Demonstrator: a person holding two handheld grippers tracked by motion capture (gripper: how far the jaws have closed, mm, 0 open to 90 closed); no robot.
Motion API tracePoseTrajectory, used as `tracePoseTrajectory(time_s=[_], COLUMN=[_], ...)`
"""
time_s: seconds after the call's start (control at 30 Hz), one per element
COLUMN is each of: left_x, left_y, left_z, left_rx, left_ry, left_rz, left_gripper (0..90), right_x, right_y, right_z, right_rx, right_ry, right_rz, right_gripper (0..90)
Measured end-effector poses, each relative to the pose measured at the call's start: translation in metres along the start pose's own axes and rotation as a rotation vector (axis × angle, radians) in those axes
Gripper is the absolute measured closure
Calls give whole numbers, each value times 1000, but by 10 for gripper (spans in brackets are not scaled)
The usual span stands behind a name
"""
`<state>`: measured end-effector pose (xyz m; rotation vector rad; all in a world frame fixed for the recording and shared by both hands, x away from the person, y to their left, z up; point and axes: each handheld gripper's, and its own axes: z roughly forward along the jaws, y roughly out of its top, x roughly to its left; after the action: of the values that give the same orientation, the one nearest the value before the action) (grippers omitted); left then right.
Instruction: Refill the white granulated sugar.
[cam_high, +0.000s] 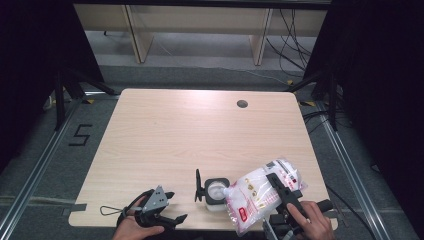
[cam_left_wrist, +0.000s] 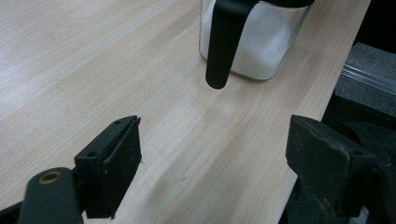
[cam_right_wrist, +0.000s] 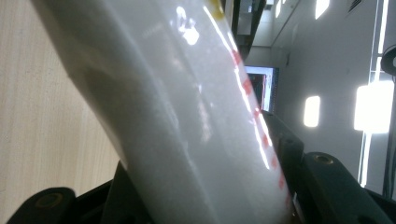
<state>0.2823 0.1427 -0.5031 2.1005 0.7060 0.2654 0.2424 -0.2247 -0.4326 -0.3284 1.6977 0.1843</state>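
A clear bag of white granules (cam_high: 260, 192) with red print is tilted over a small glass container (cam_high: 216, 194), and its lower corner reaches the container's open top. My right gripper (cam_high: 286, 192) is shut on the bag's middle. In the right gripper view the bag (cam_right_wrist: 187, 121) bulges between both black jaws. The container holds white granules and has a black lid flipped up at its left side (cam_high: 198, 185). My left gripper (cam_high: 167, 207) stays open near the table's front edge, left of the container. In the left gripper view the container (cam_left_wrist: 254, 39) and its black lid (cam_left_wrist: 224, 42) stand ahead of the open jaws.
The light wooden table (cam_high: 190, 130) has a round cable hole (cam_high: 242, 104) near its far right. Dark stands and cables flank the table on the floor. A cable loop (cam_high: 107, 210) trails from the left gripper at the front left corner.
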Motion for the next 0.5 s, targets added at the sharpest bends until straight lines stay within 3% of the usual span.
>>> tracePoseTrajectory(time_s=[0.07,0.17,0.23,0.27,0.37,0.43,0.47,0.5], left_x=[-2,0,-1,0,-1,1,-1,0], left_y=[0,0,-1,0,0,0,-1,-1], left_z=[1,-1,1,0,1,0,1,0], left_rx=[-11,7,-13,11,-8,-3,-4,13], left_ry=[4,3,5,14,6,4,9,13], left_rz=[-15,8,-14,10,-11,23,-10,16], left_gripper=[176,177,176,176,177,176,176,177], right_x=[1,0,-1,-1,1,-1,-1,1], right_y=[-1,-2,-3,-3,-4,-4,-4,-4], right_z=[0,-1,0,0,0,0,0,-1], right_rx=[6,6,3,5,14,8,11,18], right_ry=[10,11,5,4,10,-2,-1,7], right_rz=[26,20,20,18,35,5,6,27], right_gripper=[558,559,560,560,560,560,560,560])
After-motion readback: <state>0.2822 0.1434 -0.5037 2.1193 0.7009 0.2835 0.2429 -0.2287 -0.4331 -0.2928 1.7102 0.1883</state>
